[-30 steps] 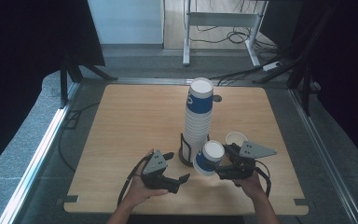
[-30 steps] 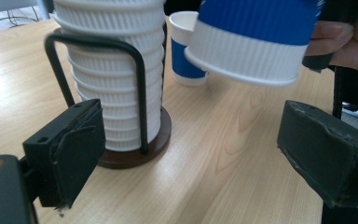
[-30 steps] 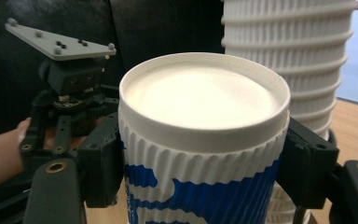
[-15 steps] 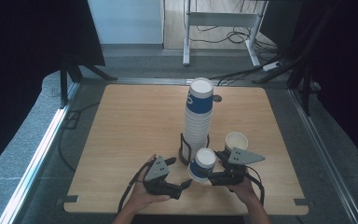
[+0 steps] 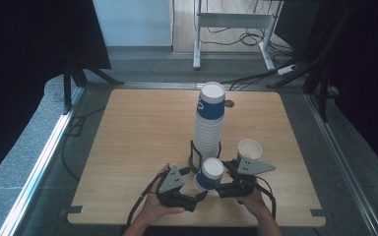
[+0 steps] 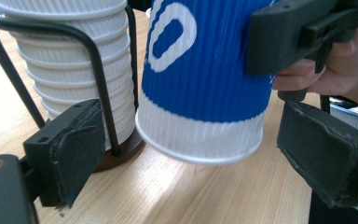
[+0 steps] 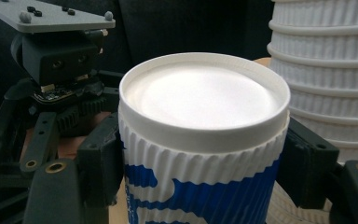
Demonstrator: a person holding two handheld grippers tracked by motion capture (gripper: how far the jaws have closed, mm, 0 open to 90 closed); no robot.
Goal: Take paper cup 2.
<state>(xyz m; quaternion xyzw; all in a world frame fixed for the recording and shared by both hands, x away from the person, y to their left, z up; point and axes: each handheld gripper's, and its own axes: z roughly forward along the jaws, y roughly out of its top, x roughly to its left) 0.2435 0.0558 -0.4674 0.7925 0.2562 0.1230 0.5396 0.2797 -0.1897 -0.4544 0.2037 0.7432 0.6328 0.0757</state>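
Since a second ago, both hands have drawn back toward the near edge of the pale wooden table (image 5: 128, 137), and the blue-and-white ribbed paper cup (image 5: 209, 173) has come down with them, now tilted just above the tabletop in front of the tall stack of white ribbed cups in its black wire holder (image 5: 208, 129). At the left, the left gripper (image 5: 201, 194) waits with its jaws spread, empty, either side of the cup's base without touching it. The right gripper (image 5: 220, 189) is clamped on the cup's upper wall just under the rim. Beyond it stands a lone white paper cup (image 5: 249, 149), upright. The risk I see: the left jaws closing on a tilted base could crush the thin wall or twist the cup against the stack.
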